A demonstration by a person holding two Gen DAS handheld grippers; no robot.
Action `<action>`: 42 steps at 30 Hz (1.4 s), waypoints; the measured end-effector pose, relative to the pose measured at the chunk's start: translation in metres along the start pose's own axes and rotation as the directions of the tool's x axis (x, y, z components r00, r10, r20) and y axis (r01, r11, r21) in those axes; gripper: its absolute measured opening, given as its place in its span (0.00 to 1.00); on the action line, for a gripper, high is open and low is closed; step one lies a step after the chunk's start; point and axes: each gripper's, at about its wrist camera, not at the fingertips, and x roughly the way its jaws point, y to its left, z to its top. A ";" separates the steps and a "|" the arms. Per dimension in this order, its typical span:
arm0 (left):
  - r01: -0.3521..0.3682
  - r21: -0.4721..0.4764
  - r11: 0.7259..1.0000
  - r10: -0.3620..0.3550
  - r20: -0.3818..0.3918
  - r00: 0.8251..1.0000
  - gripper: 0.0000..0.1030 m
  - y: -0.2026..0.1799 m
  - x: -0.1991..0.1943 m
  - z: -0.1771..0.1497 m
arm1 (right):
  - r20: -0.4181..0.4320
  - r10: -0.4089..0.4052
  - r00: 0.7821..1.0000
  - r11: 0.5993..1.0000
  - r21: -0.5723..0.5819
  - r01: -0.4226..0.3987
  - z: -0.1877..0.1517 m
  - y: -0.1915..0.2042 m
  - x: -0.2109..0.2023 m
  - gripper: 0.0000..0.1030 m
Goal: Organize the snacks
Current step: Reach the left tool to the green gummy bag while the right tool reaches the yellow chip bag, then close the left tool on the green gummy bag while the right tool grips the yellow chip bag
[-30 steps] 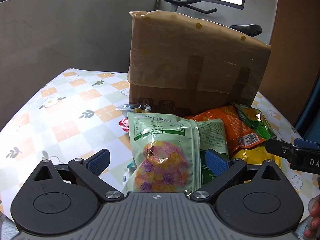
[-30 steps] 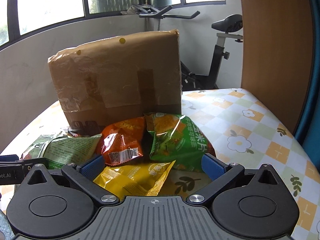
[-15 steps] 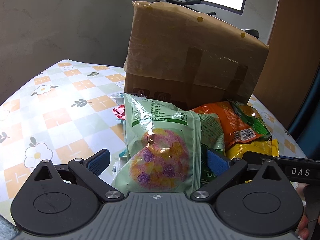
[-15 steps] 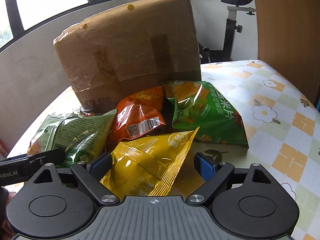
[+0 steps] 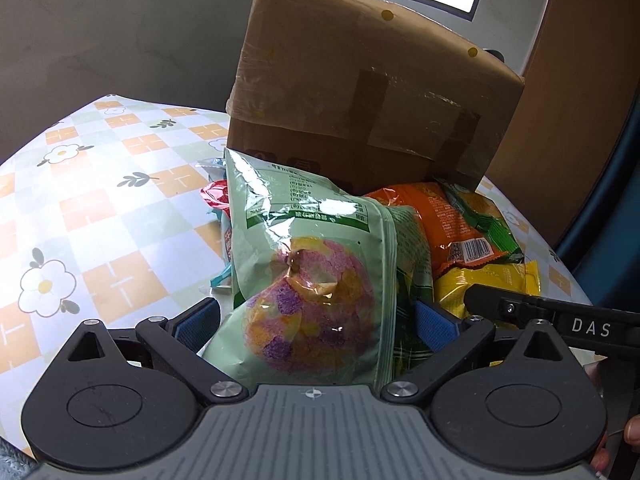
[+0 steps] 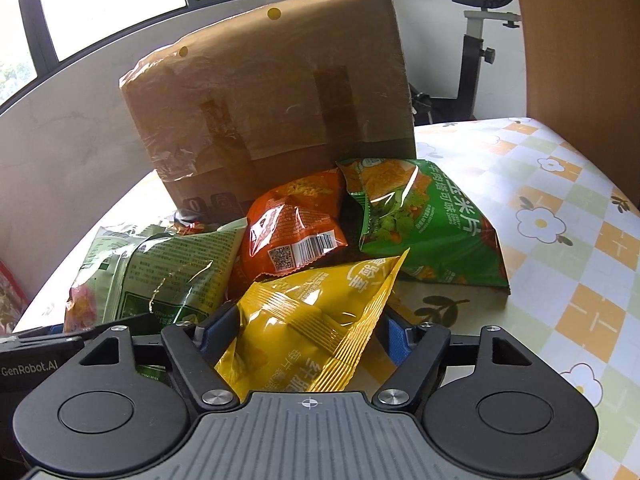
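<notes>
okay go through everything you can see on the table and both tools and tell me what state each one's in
Left tool: open, straddling the pale green candy bag.
Right tool: open, straddling the yellow snack bag.
Pale green candy bag: sealed, propped up.
Yellow snack bag: sealed, tilted.
Orange snack bag: sealed, barcode side up.
Dark green chip bag: sealed, lying flat.
Taped brown cardboard box: closed, upright.

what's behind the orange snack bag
The taped cardboard box stands right behind the orange bag. The box's lower front is covered by the bags, and anything behind it is hidden.
</notes>
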 end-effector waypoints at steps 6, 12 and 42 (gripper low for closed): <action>0.016 0.028 0.999 -0.016 0.007 1.000 0.92 0.000 -0.001 -0.005 | 0.004 0.018 1.000 1.000 0.004 -0.018 0.000 -0.002 -0.003 0.63; 0.044 0.043 0.998 -0.045 0.020 0.999 0.77 -0.001 -0.008 -0.004 | 0.000 0.023 1.000 1.000 0.016 -0.023 0.000 -0.003 -0.002 0.63; -0.014 -0.019 1.000 0.015 0.044 0.999 0.72 0.005 -0.029 -0.003 | -0.039 0.051 0.998 0.994 0.102 -0.046 -0.003 -0.013 -0.012 0.59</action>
